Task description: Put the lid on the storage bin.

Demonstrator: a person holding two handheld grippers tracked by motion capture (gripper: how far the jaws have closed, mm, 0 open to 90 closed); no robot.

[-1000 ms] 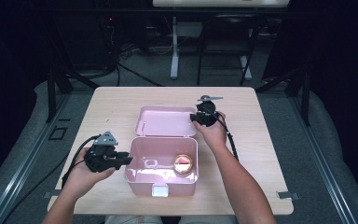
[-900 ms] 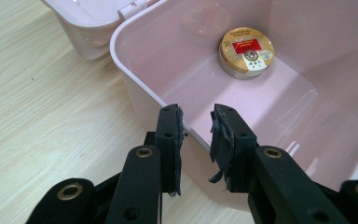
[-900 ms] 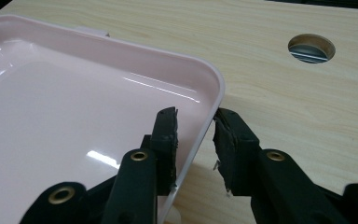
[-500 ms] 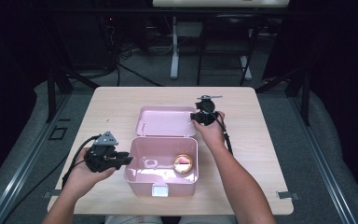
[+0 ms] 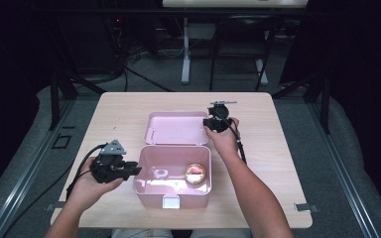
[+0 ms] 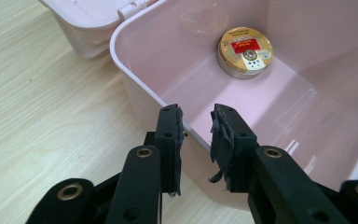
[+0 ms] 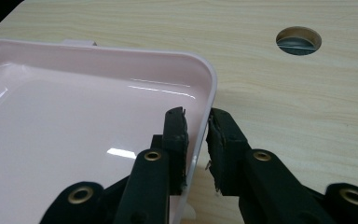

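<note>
Nearest the person, the pink box (image 5: 172,178) stands open at the front edge of the table (image 5: 287,198), with a round gold tin (image 5: 195,173) lying on its floor toward the right side. The left gripper (image 5: 133,170) sits at the box's left wall; its fingers (image 6: 171,140) straddle the rim, one outside and one inside, with a narrow gap either side of the wall, so they don't look pressed onto it. Farther back, the lid (image 5: 176,128) lies flat, hinged open behind the box. The right gripper (image 5: 207,123) is at the lid's right edge; its fingers (image 7: 176,135) have just been closing, with the lid's rim between them, nearly pinched. Beyond that there is a round cable hole (image 7: 299,40) in the table.
</note>
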